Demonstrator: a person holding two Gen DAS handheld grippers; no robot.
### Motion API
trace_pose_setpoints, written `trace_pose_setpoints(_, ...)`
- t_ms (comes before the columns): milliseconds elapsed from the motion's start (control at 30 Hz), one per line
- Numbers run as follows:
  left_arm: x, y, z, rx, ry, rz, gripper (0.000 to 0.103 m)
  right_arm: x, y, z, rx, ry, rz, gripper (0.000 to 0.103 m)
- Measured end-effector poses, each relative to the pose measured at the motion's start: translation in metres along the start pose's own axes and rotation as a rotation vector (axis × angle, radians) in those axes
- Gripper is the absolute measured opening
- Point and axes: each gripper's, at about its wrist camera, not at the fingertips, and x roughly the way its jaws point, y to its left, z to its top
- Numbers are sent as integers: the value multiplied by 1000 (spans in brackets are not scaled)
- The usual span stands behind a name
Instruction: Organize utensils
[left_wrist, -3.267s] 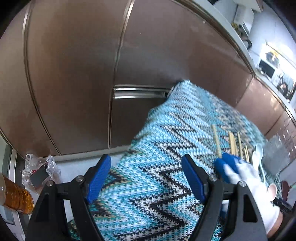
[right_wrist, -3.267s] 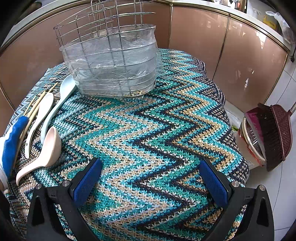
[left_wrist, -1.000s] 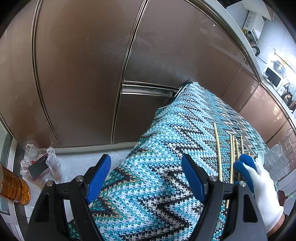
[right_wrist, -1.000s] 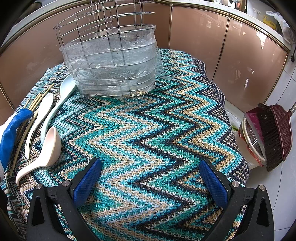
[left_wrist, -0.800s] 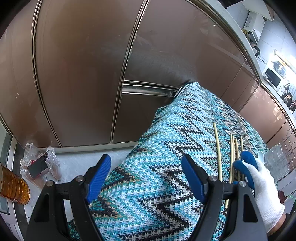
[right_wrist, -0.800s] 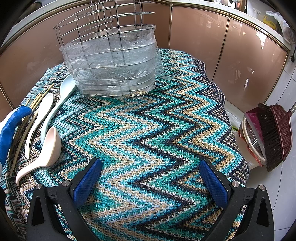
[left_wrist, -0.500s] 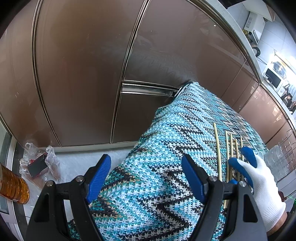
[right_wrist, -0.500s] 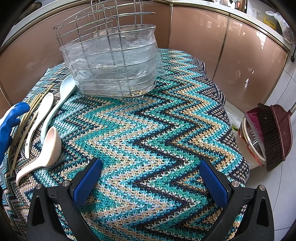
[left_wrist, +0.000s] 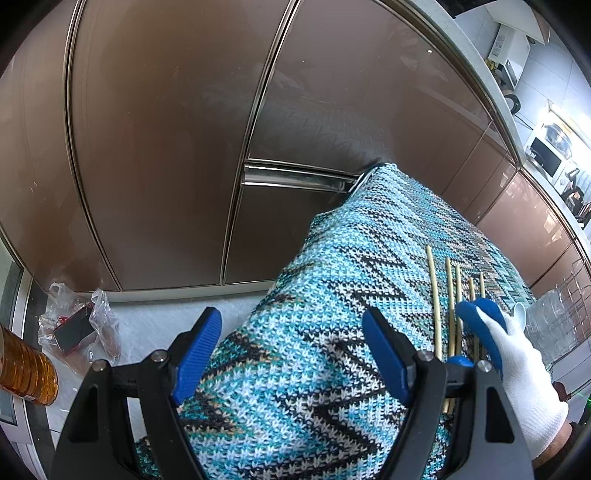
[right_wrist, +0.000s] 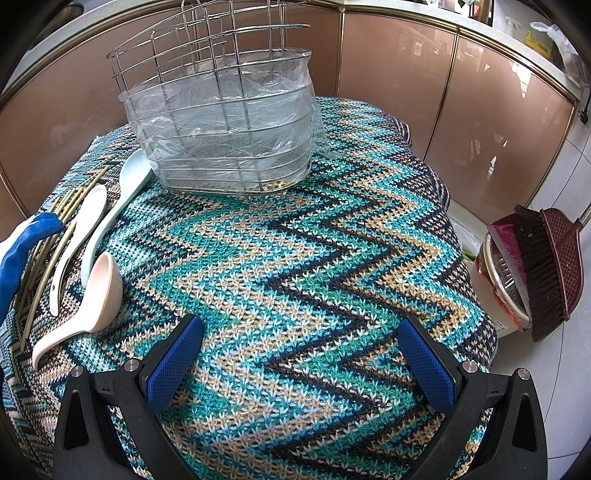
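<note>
We find no legible writing, brand or label in either view.

The left gripper (left_wrist: 291, 350) stands with its blue pads wide apart, holding nothing, above the edge of the zigzag knitted cloth (left_wrist: 332, 295). The right gripper (right_wrist: 299, 358) is likewise spread wide and empty over the middle of the cloth (right_wrist: 295, 258).

A gloved hand (left_wrist: 513, 354), white with blue fingertips, rests on the chopsticks (left_wrist: 434, 295), which lie side by side on the cloth just right of the left gripper's right pad.

Only the right wrist view shows the full set of utensils: the chopsticks (right_wrist: 55, 236) at the cloth's left edge under the gloved hand (right_wrist: 22, 251), then a white spoon (right_wrist: 79, 236), a pale blue spoon (right_wrist: 114, 206) and a pink spoon (right_wrist: 92, 302). The pale blue spoon's bowl touches the wire basket (right_wrist: 225, 125), which is lined with clear plastic and stands at the far side of the cloth. This view also shows a broom (right_wrist: 543, 266) on the floor.

Only the left wrist view shows the brown cabinet doors (left_wrist: 166, 147), a plastic bag (left_wrist: 77, 325) and an amber bottle (left_wrist: 22, 373) on the floor.
</note>
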Motion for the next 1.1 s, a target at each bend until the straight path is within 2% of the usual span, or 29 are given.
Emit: trace_pose_setpoints(1100,0,0,-2,-5,5,2,77,0,0,0,0,-1,0,103)
